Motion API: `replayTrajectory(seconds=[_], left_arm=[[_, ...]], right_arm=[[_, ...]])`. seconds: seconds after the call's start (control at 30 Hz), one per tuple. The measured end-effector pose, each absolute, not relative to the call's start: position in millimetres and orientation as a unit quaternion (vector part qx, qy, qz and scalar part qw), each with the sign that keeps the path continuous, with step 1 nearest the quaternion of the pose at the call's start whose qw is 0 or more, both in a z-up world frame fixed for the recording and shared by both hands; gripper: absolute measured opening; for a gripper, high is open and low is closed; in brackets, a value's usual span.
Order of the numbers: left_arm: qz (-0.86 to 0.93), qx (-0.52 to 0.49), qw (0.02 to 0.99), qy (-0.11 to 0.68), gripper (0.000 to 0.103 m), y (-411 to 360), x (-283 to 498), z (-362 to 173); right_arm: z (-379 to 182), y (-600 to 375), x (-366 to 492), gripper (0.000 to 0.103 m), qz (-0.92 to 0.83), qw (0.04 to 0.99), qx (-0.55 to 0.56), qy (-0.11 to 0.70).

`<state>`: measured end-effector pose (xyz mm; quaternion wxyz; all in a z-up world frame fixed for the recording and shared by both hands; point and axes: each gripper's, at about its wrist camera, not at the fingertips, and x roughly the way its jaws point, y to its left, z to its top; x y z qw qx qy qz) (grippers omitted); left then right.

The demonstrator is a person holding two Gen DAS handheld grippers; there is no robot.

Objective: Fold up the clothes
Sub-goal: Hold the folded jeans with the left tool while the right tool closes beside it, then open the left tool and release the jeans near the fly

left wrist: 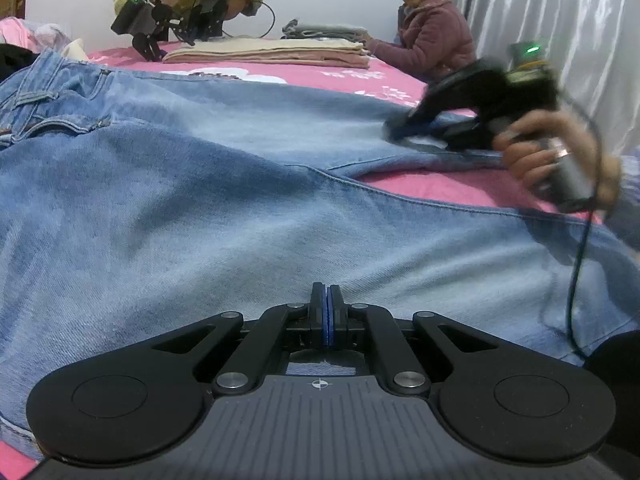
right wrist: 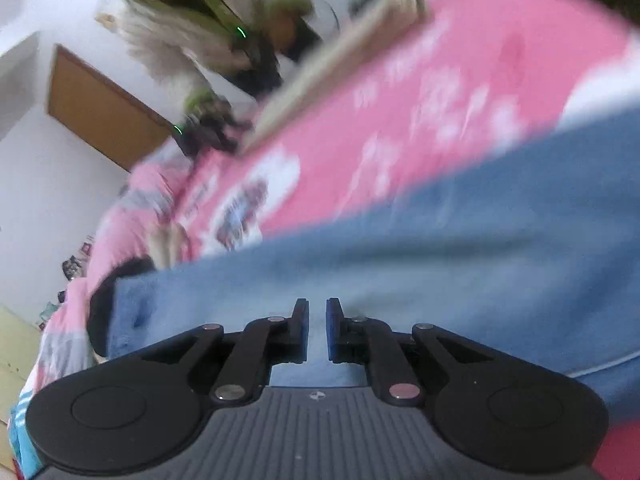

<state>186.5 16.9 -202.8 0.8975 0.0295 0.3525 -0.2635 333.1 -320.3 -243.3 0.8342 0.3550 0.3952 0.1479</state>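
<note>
Light blue jeans (left wrist: 200,184) lie spread across the pink bed sheet (left wrist: 440,188), waistband at the far left. My left gripper (left wrist: 327,312) is shut with its blue pads together, low over the near trouser leg; no cloth shows between them. My right gripper (right wrist: 317,328) is slightly open and empty above the denim (right wrist: 400,272); this view is blurred. In the left wrist view the right gripper (left wrist: 404,128) sits blurred over the far leg's end, held by a hand.
A folded beige and pink stack (left wrist: 268,54) lies at the far side of the bed. Another person works there with two grippers (left wrist: 160,28). A seated woman (left wrist: 428,36) watches at the far right. Grey curtains (left wrist: 560,20) hang on the right.
</note>
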Motion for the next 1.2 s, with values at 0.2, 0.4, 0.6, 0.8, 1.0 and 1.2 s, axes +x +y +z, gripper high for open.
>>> replayTrajectory(seconds=[0.2,0.4,0.6,0.8,1.0,1.2], left_arm=[[-0.272,-0.005,0.896,0.351,0.004,26.5,188.7,-206.4],[-0.278,-0.018,0.895,0.348,0.004,29.4,189.2,-208.7],[-0.262,-0.012,0.894,0.363,0.004,26.4,189.5,-199.8],[-0.199,-0.022,0.918,0.343,0.004,49.5,169.3,-182.6],[-0.154,-0.192,0.901,0.357,0.005,136.4,179.7,-218.4],[-0.113,-0.187,0.924,0.314,0.004,120.7,161.4,-224.7]], right_arm=[[-233.4,-421.4,309.1,0.0,0.001,0.891,0.297,0.342],[-216.6,-518.1,252.0,0.011,-0.192,0.891,0.17,0.374],[-180.2,-469.6,172.5,0.012,-0.093,0.921,0.148,0.349],[-193.0,-401.3,114.3,0.023,0.036,0.926,0.136,0.349],[-207.6,-430.8,65.9,0.023,-0.026,0.922,0.179,0.342],[-223.8,-436.4,42.4,0.017,-0.033,0.92,0.173,0.351]])
